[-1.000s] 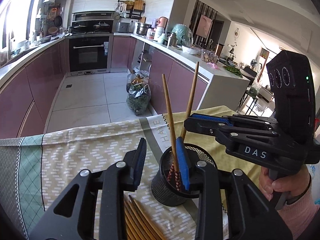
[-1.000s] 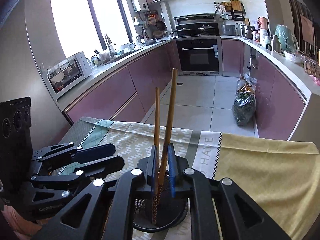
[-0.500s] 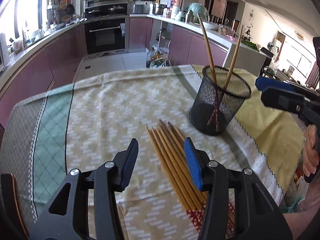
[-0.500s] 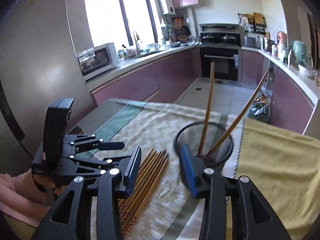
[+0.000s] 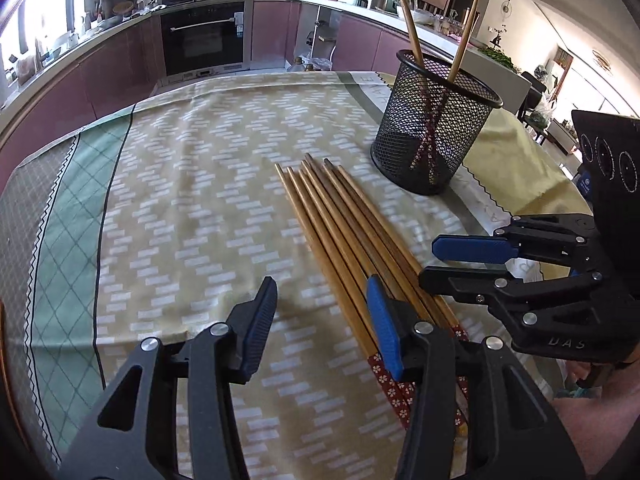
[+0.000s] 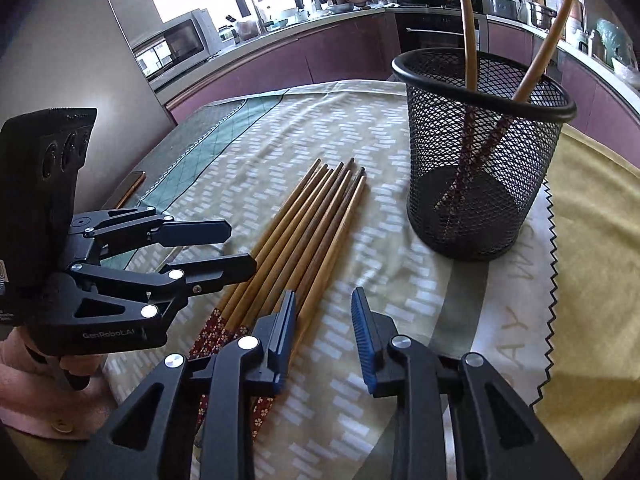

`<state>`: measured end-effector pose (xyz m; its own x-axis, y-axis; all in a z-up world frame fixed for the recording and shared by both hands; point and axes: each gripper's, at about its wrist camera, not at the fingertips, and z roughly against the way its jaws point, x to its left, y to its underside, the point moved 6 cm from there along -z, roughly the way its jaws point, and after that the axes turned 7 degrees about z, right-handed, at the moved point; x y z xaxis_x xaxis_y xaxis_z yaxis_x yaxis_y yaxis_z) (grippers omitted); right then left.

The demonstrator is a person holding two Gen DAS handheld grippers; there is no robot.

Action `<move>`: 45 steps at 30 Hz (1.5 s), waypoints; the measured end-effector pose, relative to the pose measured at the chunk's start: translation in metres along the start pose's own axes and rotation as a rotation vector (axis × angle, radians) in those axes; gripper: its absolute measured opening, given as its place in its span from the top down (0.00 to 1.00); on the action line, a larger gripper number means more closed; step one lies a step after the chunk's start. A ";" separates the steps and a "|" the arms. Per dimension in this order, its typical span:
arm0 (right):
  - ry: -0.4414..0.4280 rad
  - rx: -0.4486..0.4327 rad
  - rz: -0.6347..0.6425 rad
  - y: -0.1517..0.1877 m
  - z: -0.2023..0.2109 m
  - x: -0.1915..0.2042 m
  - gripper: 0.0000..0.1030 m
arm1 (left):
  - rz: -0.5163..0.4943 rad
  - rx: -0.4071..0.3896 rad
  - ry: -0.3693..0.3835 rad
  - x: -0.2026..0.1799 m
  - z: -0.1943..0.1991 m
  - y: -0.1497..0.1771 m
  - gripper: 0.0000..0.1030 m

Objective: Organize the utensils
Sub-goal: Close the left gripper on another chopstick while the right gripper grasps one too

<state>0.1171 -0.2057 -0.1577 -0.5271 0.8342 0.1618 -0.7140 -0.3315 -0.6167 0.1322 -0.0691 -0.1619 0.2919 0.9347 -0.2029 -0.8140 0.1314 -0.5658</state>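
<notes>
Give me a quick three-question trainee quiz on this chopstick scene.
1. True or false: the mesh cup lies tipped on its side.
2. How many chopsticks stand in the cup?
3. The loose chopsticks lie: A) in a bundle on the cloth, B) scattered on the floor, C) across the cup's rim.

Key: 1. False, it stands upright. 2. Two. 3. A; the left gripper and the right gripper are open, holding nothing.
</notes>
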 end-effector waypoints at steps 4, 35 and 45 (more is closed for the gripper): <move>0.004 0.001 -0.006 0.003 0.002 -0.003 0.74 | 0.003 0.002 -0.002 0.001 -0.001 0.001 0.58; 0.048 0.000 -0.065 -0.009 -0.007 -0.012 0.94 | 0.068 0.013 -0.024 0.006 -0.008 -0.008 0.90; -0.012 -0.042 -0.042 -0.009 0.007 -0.006 0.95 | 0.071 -0.022 -0.004 0.004 0.008 -0.008 0.93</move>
<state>0.1229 -0.2106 -0.1474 -0.5029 0.8416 0.1971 -0.7157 -0.2776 -0.6408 0.1355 -0.0633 -0.1516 0.2323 0.9426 -0.2400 -0.8212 0.0579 -0.5677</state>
